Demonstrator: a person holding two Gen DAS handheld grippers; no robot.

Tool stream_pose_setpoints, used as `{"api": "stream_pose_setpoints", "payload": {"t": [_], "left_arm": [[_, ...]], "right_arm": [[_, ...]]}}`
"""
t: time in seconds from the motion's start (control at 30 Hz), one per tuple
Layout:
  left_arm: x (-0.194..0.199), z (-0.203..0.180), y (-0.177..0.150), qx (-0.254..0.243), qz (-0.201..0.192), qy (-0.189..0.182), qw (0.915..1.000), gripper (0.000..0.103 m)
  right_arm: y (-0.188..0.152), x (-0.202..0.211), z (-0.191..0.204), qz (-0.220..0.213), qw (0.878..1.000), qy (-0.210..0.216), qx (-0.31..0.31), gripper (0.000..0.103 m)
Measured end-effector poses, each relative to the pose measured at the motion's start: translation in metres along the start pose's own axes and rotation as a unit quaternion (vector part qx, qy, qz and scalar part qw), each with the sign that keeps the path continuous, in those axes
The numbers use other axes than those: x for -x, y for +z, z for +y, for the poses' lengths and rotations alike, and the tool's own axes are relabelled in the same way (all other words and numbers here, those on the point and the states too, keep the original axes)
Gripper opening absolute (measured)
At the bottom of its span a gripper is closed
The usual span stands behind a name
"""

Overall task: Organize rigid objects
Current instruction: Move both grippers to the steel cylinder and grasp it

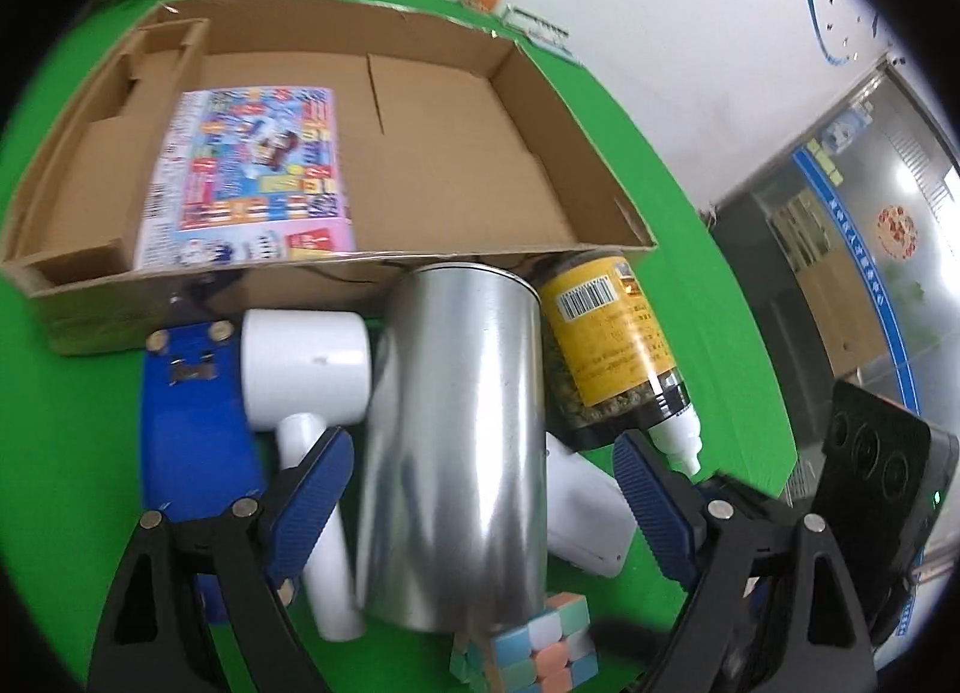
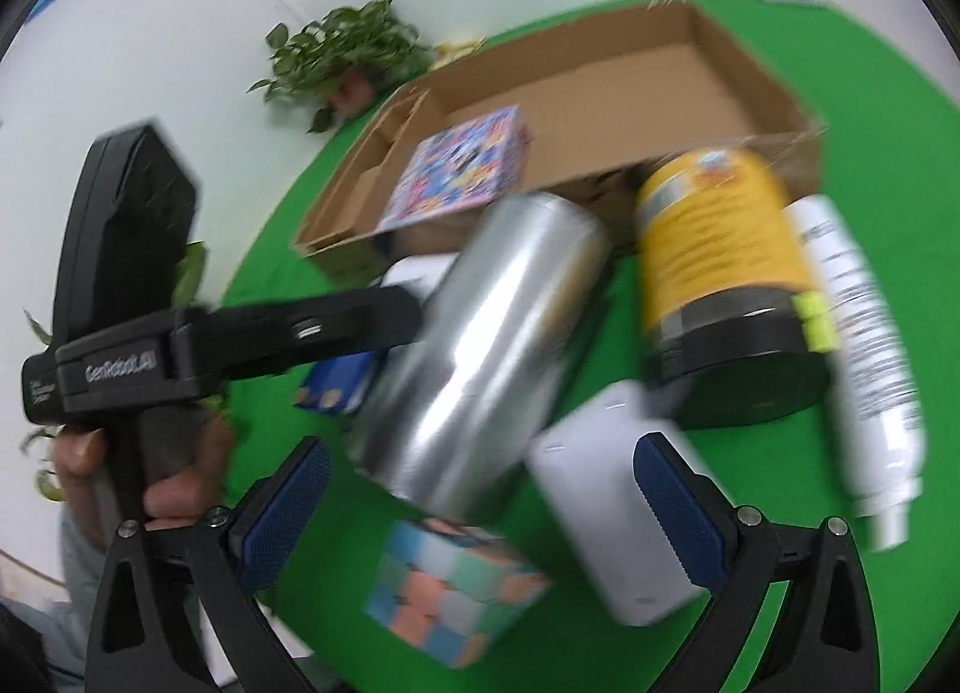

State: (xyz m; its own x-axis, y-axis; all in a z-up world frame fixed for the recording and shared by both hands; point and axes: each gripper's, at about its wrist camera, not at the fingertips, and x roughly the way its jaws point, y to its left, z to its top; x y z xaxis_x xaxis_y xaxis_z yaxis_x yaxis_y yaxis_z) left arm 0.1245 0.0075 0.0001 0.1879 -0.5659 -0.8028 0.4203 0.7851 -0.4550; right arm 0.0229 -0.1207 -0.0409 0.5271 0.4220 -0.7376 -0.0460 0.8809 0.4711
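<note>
Blurring right view, silver can (image 1: 456,447) hiding white device (image 1: 585,519)

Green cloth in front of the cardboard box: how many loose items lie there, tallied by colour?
White: 3, T-shaped piece, rounded block, bottle
Silver: 1, can
Yellow-labelled: 1, jar
Blue: 1, flat piece
Pastel multicolour: 1, puzzle cube
Total: 7

Cardboard box (image 1: 432,153) at far side of worktop (image 1: 78,393); picture box (image 1: 252,177) inside, left. Near it: hammer (image 1: 306,357) left, metal can (image 1: 456,441) middle, jar (image 1: 612,345) right. Cube (image 1: 540,645) nearest.
</note>
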Motion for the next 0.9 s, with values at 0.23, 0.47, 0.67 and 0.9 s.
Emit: {"api": "stream_pose_setpoints", "payload": {"t": [0.23,0.47,0.67,0.9], "left_arm": [[-0.032,0.009,0.006,0.011,0.075,0.005,0.9971,0.085],[-0.046,0.017,-0.002,0.032,0.113,0.003,0.9931,0.084],[-0.046,0.013,-0.009,0.034,0.099,0.014,0.9944,0.084],[-0.030,-0.003,-0.014,-0.004,0.066,0.046,0.9968,0.083]], "right_arm": [[0.009,-0.038,0.006,0.021,0.999,0.015,-0.037,0.091],[0.014,-0.064,0.007,0.040,0.998,-0.005,-0.045,0.086],[0.015,-0.070,0.014,0.047,0.998,-0.026,-0.021,0.092],[0.017,-0.064,0.026,0.037,0.999,-0.035,0.006,0.087]]}}
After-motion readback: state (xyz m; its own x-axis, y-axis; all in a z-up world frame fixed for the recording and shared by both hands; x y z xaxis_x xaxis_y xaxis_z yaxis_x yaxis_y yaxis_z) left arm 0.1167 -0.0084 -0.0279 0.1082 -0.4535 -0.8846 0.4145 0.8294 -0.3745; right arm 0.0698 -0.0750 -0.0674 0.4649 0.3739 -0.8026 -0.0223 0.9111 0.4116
